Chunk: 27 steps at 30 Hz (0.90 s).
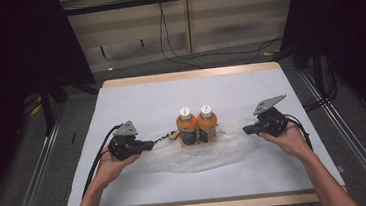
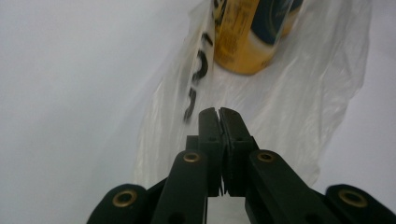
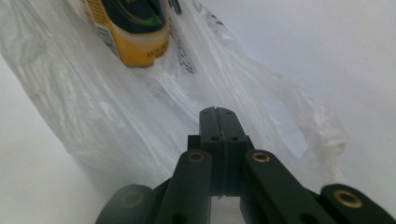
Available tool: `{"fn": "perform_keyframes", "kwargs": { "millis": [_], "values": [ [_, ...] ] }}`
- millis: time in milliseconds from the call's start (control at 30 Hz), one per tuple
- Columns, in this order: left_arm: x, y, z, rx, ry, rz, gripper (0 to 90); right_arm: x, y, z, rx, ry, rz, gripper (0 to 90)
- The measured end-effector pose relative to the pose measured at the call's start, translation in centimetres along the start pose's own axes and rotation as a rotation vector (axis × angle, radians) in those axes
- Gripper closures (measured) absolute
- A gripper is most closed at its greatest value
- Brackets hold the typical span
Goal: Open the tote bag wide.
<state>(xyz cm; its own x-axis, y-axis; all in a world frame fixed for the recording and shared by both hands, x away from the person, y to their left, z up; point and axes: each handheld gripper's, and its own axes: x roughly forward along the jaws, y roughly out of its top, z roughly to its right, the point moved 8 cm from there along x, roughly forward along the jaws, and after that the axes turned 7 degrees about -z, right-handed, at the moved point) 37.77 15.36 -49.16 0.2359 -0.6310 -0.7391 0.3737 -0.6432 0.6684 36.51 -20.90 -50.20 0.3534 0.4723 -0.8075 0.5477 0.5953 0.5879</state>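
Two orange bottles with white caps (image 1: 186, 128) (image 1: 207, 123) stand side by side on a flat clear plastic bag (image 1: 201, 157) at mid-table. My left gripper (image 1: 152, 145) lies level at the bag's left edge with its tips toward the bottles. In the left gripper view its jaws (image 2: 218, 112) are pressed together over the film (image 2: 289, 107), a bottle base (image 2: 247, 42) ahead. My right gripper (image 1: 246, 129) mirrors it at the bag's right edge. Its jaws (image 3: 218, 111) are shut above the bag (image 3: 93, 116), short of a bottle (image 3: 130, 32). I see no film pinched in either.
The white-covered table (image 1: 170, 91) has a wooden rim. Behind it, cables (image 1: 176, 53) trail on the floor before a pale wall. Metal rails (image 1: 36, 171) run along both sides, and dark curtains flank the scene.
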Motion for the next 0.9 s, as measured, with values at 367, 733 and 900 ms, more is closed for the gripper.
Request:
{"fn": "perform_keyframes", "kwargs": {
  "millis": [367, 733, 900],
  "values": [
    [-0.1, 2.4, 2.5, 0.023, -0.058, 0.129, 90.0, -0.6, 2.6, -1.7, -0.005, 0.058, 0.102, 90.0],
    [2.8, 3.8, 4.0, 0.041, -0.093, 0.103, 90.0, 1.0, 5.1, -3.3, -0.037, 0.114, 0.096, 90.0],
    [3.4, 5.0, 4.5, 0.050, -0.091, 0.116, 90.0, 1.3, 6.3, -3.0, -0.038, 0.123, 0.100, 90.0]
  ]
}}
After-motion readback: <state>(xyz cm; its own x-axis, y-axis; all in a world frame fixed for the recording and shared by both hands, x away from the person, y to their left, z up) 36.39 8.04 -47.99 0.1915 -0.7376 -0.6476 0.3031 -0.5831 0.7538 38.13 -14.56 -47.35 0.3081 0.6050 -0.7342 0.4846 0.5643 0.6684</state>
